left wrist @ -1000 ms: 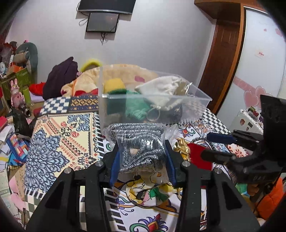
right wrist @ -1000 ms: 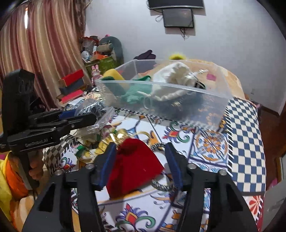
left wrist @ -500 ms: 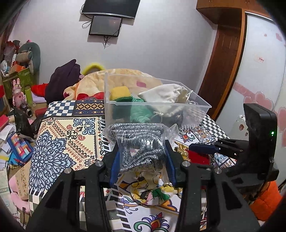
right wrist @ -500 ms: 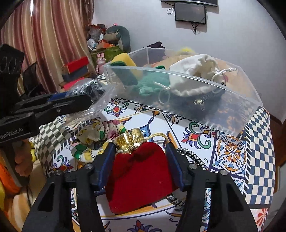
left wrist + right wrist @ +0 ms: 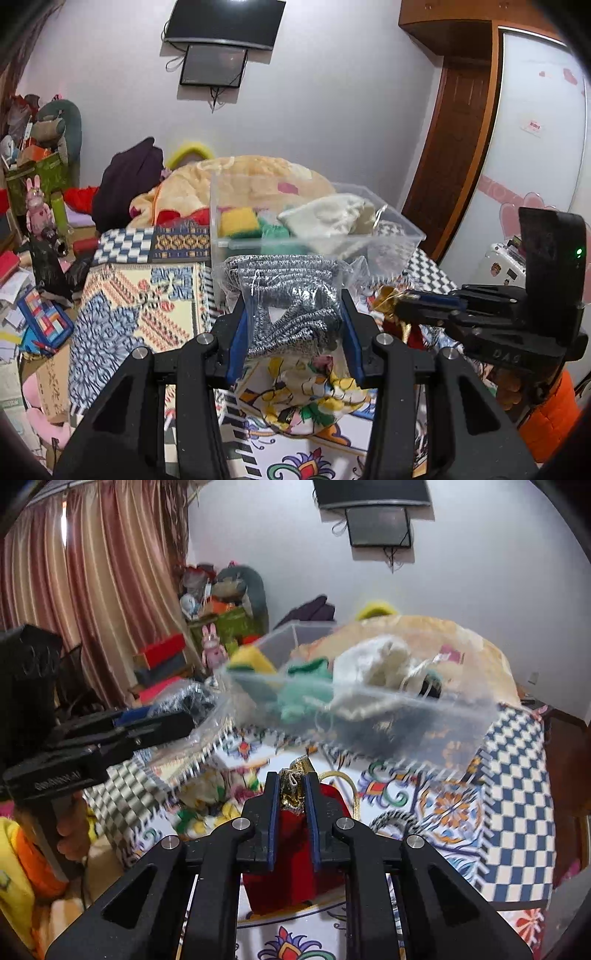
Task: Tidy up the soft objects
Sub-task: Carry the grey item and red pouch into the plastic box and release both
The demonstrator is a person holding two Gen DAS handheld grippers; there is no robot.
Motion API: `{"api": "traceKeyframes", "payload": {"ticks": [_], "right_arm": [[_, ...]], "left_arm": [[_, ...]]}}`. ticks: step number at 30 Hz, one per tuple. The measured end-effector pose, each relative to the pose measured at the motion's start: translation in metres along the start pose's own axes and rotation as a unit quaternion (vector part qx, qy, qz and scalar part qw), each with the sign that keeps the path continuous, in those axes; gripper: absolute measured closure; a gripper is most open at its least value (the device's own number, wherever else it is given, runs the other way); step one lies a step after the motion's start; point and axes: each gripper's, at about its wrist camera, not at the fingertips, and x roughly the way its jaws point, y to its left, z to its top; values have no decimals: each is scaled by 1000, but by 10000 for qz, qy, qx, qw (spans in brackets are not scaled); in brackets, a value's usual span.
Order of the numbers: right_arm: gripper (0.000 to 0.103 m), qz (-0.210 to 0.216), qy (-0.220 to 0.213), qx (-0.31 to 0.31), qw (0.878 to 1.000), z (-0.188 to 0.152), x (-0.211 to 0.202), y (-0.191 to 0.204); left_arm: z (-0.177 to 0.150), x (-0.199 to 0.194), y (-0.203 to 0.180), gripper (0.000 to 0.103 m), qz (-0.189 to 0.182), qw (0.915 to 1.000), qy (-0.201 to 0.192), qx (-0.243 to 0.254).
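A: Right gripper (image 5: 291, 805): jaws have just been closing, now pinched tight on the gold neck of the red pouch (image 5: 291, 856). A second ago they stood wide around it, pouch lying loose on the patterned tablecloth (image 5: 517, 775).

B: Pouch off the cloth yet?

A: Can't tell; its lower part hangs below the fingers, base close over the cloth (this view is motion-blurred). Grip looks secure on the bunched neck.

B: Left side?

A: Left gripper (image 5: 295, 328) clamped partway on the bagged grey knit (image 5: 291, 295), same as a second ago, held up just in front of the clear bin (image 5: 402, 232).

B: Bin contents?

A: Yellow sponge (image 5: 236, 221), green cloth, white drawstring bag (image 5: 325, 218). A floral fabric piece (image 5: 310, 391) lies on the cloth under the left fingers.

B: Meaning?

A: Both hands loaded. Likely next: carry both to the bin and drop them in. The floral piece remains.
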Motion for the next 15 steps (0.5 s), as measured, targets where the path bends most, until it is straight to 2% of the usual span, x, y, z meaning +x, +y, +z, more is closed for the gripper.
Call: {"api": "traceKeyframes", "payload": {"ticks": [10, 15], "right_arm": [[91, -405, -988, 135, 9942, 41, -45, -12], [91, -647, -1374, 210, 9882, 59, -49, -29]], "left_arm": [[44, -9, -16, 59, 79, 9980, -576, 262], [64, 12, -19, 59, -20, 9982, -569, 174]]}}
